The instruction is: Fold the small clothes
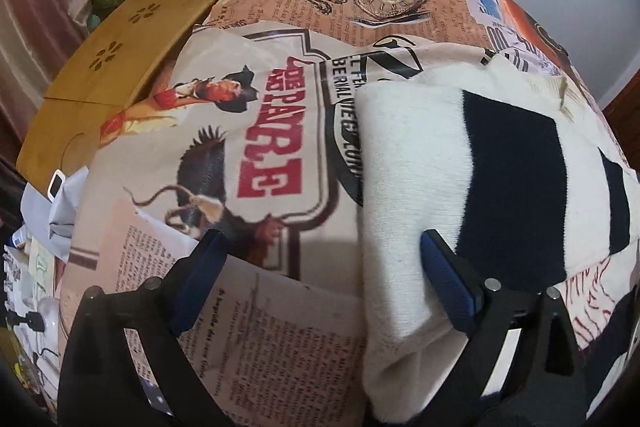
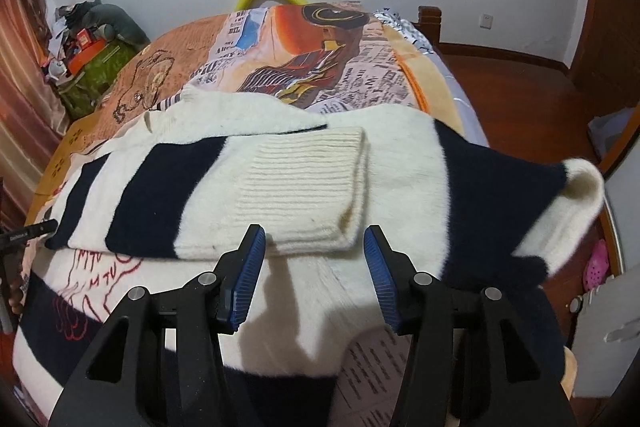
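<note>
Cream-and-navy striped sweater (image 2: 400, 163) lies on the printed bedspread (image 2: 304, 67), long axis running left-right across the bed in the right wrist view. One sleeve is folded inward over the body, its ribbed cuff (image 2: 304, 183) pointing right. Left gripper (image 1: 324, 267) is spread wide, one blue pad resting against the sweater's cream edge, nothing clamped. Right gripper (image 2: 314, 275) is released, hovering just before the cuff.
</note>
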The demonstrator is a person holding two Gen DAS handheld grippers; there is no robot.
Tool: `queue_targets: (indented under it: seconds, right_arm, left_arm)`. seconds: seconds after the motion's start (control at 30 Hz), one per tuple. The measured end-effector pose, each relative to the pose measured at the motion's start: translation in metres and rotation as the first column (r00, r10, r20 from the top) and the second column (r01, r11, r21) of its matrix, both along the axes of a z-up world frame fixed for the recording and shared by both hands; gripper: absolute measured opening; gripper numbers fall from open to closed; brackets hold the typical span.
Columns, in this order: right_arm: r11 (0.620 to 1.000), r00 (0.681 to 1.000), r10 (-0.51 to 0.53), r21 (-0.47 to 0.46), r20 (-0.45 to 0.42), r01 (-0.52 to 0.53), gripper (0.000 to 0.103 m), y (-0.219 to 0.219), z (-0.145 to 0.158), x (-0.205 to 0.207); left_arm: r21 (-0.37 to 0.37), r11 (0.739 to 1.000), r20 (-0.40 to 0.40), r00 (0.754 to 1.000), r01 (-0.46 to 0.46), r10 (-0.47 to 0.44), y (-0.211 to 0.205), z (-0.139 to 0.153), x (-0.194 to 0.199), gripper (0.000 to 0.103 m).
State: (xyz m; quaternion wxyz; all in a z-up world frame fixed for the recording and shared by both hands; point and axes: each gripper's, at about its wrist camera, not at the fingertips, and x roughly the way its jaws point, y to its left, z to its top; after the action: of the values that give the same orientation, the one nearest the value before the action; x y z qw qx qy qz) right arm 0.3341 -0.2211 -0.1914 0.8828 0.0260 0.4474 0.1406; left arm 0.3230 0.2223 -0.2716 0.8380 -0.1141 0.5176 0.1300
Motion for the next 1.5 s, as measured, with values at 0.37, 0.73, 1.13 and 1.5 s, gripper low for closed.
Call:
queue_targets:
  seconds: [0.37,0.73,1.13,1.5]
  right_arm:
    - [0.999,0.997,-0.038,0.009,0.060,0.038,0.047,-0.034,0.035,-0.036]
    - [0.992,0.992,-0.124,-0.002,0.011,0.124,0.057,-0.088,0.028,-0.060]
    - [0.998,0.996,-0.053,-0.045,-0.070,0.050,0.057,-0.068,-0.032,-0.067]
    - [0.992,0.992,-0.078,0.096,-0.096,0.087,0.007,-0.095,-0.015,-0.067]
  left_arm:
    - [0.104,0.994,0.016,0.999,0.026,-0.028,-0.031,0.039,-0.010,0.097]
    - [0.087,0.987,0.086,0.986,0.134,-0.142,-0.091,0.072,-0.032,0.097]
    - [0.073,0.979,0.032,0.981,0.188,-0.191,-0.136,0.049,-0.043,0.097]
    - [0.095,0.980,0.079,0.980,0.175,-0.182,-0.132,0.064,-0.058,0.097]
